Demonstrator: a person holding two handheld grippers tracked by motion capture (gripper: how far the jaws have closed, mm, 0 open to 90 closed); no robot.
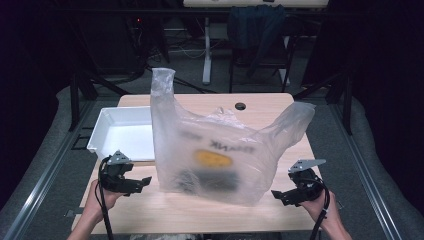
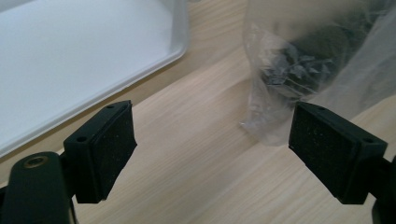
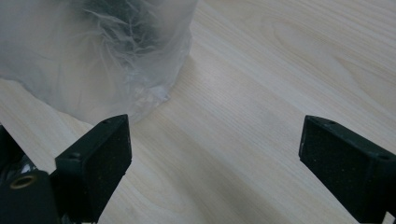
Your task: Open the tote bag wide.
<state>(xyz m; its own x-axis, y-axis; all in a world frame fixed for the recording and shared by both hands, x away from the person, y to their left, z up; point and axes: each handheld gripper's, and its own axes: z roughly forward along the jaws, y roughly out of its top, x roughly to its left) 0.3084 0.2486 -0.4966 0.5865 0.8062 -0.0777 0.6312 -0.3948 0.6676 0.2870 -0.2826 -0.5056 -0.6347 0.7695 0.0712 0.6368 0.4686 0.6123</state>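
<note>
A translucent plastic bag (image 1: 215, 145) stands upright in the middle of the wooden table (image 1: 200, 210), its two handles raised. Dark items and something yellow show through its lower part. My left gripper (image 1: 142, 182) hovers just left of the bag's base, jaws open and empty. In the left gripper view the bag's corner (image 2: 280, 93) lies ahead between the open pads (image 2: 109, 149). My right gripper (image 1: 277, 195) sits just right of the bag's base, open and empty. The right gripper view has the bag's crumpled edge (image 3: 116, 70) at upper left, with bare wood between the jaws.
A white tray (image 1: 97, 137) rests at the table's back left, its rim (image 2: 140, 77) close to the left gripper. A round cable hole (image 1: 240, 106) marks the far edge. Chairs and desk legs stand on the floor beyond.
</note>
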